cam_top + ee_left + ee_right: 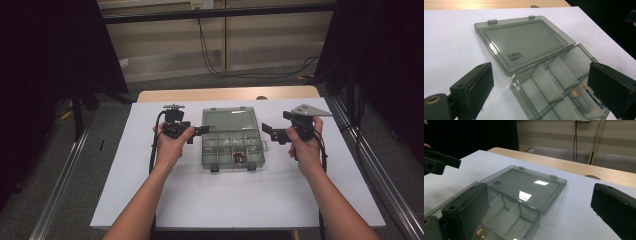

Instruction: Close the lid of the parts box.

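White table cover [200,200] is carrying everything; the wooden tabletop [225,93] is showing past its far edge.

Smoke-grey compartment box [233,148] is sitting mid-table, between the two grippers, with its lid [229,120] lying flat open on the far side. The hinge line is running left-right across the table, so the box's long axis is running the same way. The lid's free edge is pointing away from the person, latch tabs [233,167] facing the near edge.

Left gripper [199,131] is hovering just beside the box's left end, near the hinge corner, with its jaws spread wide and holding nothing. In the left gripper view the open lid [524,45] is lying ahead and the tray compartments [559,82] are sitting between the jaws, closer to the right-hand one.

Right gripper [270,132] is hovering just off the box's right end, jaws likewise spread and empty. From its own view the tray [506,217] is lying low by its left-hand jaw, the lid [526,187] ahead.

Small parts [239,155] are sitting in a near-right compartment; I can't tell what they are. That puts them on the right gripper's side.

Judgement: if the lid is closing next, either gripper is about equally near a lid end, and the swing is towards the person about that left-right hinge. The left one looks marginally closer to the lid edge.
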The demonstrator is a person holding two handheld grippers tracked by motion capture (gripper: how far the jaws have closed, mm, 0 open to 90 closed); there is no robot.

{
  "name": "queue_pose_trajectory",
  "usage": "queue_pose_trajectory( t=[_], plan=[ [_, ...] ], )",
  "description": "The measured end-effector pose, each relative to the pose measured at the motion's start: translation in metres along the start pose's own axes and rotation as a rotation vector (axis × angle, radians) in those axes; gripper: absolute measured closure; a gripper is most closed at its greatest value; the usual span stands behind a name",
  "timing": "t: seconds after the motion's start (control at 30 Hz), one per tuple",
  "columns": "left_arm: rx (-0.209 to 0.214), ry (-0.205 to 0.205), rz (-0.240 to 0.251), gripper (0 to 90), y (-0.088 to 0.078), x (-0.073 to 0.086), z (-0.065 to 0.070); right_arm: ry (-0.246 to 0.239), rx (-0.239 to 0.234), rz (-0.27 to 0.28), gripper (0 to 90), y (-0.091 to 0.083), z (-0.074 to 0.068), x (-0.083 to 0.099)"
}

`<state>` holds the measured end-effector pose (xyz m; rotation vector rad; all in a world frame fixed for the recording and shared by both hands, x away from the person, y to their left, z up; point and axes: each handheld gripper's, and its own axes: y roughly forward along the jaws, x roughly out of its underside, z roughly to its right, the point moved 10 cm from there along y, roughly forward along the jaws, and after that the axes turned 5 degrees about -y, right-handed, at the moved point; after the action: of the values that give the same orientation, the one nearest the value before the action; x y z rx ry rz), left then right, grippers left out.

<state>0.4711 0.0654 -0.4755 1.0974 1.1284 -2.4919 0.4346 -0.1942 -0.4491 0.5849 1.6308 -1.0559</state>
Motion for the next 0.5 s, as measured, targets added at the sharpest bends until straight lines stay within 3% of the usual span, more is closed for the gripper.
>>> queue_pose_trajectory(
  t=[0.17,0.33,0.5],
  plan=[
    [0.014,-0.04,0.019,7.2,0.005,-0.005,-0.006,0.015,0.0,-0.003,0.7,0.009,0.005,-0.006],
    [-0.014,-0.065,0.028,9.4,0.011,-0.011,-0.018,0.03,-0.002,-0.016,0.8,0.02,0.011,-0.008],
    [-0.021,-0.131,0.038,11.1,0.022,-0.017,-0.027,0.076,-0.004,-0.045,1.7,0.035,0.019,-0.003]
  ],
)
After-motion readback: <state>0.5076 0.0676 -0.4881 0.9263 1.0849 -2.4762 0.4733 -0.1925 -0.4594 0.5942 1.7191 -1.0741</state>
